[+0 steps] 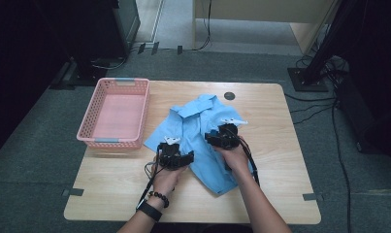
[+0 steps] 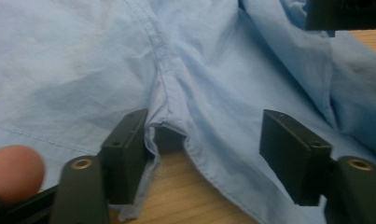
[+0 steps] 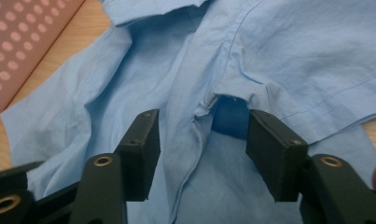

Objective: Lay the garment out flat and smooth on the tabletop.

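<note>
A light blue shirt [image 1: 198, 121] lies crumpled on the wooden table [image 1: 275, 145], collar toward the far side. My left gripper [image 1: 176, 156] is down at the shirt's near-left edge. In the left gripper view its jaws [image 2: 204, 140] stand wide apart, with a raised fold of the shirt's hem [image 2: 167, 121] against the left jaw and clear of the right one. My right gripper [image 1: 223, 136] sits on the middle of the shirt. Its jaws [image 3: 202, 135] straddle a bunched fold of fabric [image 3: 232, 93], with a gap still showing on the left side.
A pink perforated basket [image 1: 114, 141] stands on the table's left side, close to the shirt's left sleeve; its wall [image 3: 22, 42] shows in the right gripper view. Bare wood lies to the right and near the front edge. Cables and stands are on the floor beyond.
</note>
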